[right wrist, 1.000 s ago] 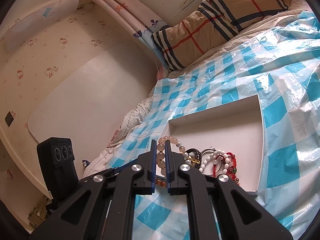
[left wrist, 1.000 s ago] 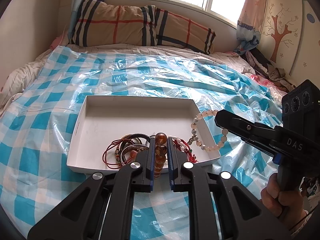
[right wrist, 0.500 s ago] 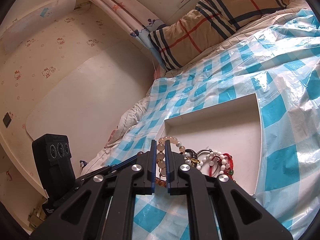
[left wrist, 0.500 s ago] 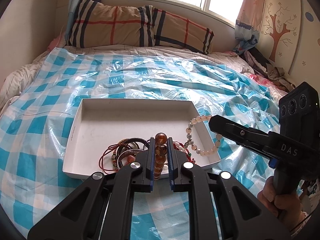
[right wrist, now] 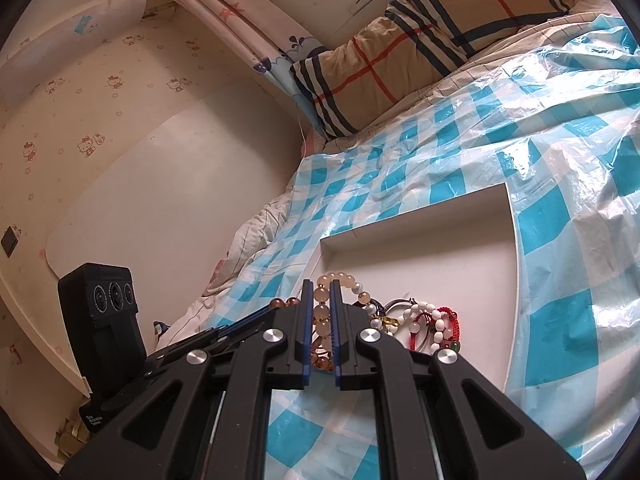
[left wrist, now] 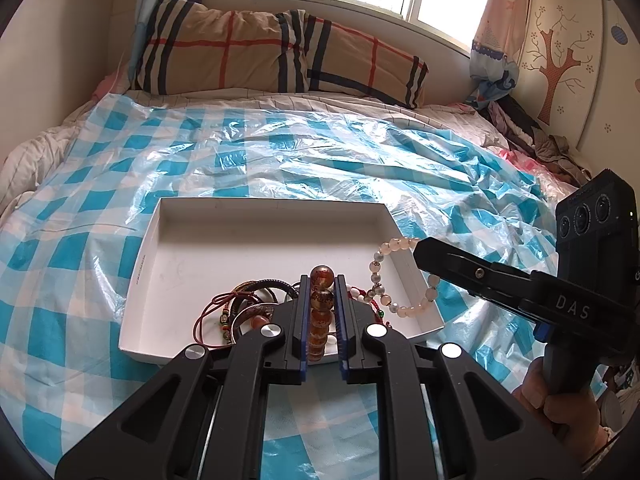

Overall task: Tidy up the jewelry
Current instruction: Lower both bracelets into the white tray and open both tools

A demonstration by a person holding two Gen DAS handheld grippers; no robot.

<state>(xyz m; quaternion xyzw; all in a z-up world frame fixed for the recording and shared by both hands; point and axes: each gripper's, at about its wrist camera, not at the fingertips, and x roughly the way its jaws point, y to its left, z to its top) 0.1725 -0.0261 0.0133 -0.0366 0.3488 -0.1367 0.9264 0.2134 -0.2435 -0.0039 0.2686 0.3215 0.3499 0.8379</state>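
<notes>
Amber bead bracelet (left wrist: 321, 312) pinched between left gripper (left wrist: 322, 292) fingers over the white tray's (left wrist: 256, 205) near edge, pale bead bracelet (right wrist: 322, 312) clamped by right gripper (right wrist: 320, 300) at the tray's right rim, tangled jewelry (left wrist: 244, 308) inside, checkered plastic sheet (left wrist: 280, 160) covering bed.

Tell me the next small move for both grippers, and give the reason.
Probably carry both bracelets farther over the empty far part of the white tray and open there. The left gripper is shut on the amber bead bracelet, the right gripper on the pale bead bracelet, both near the tray's crowded front.
</notes>
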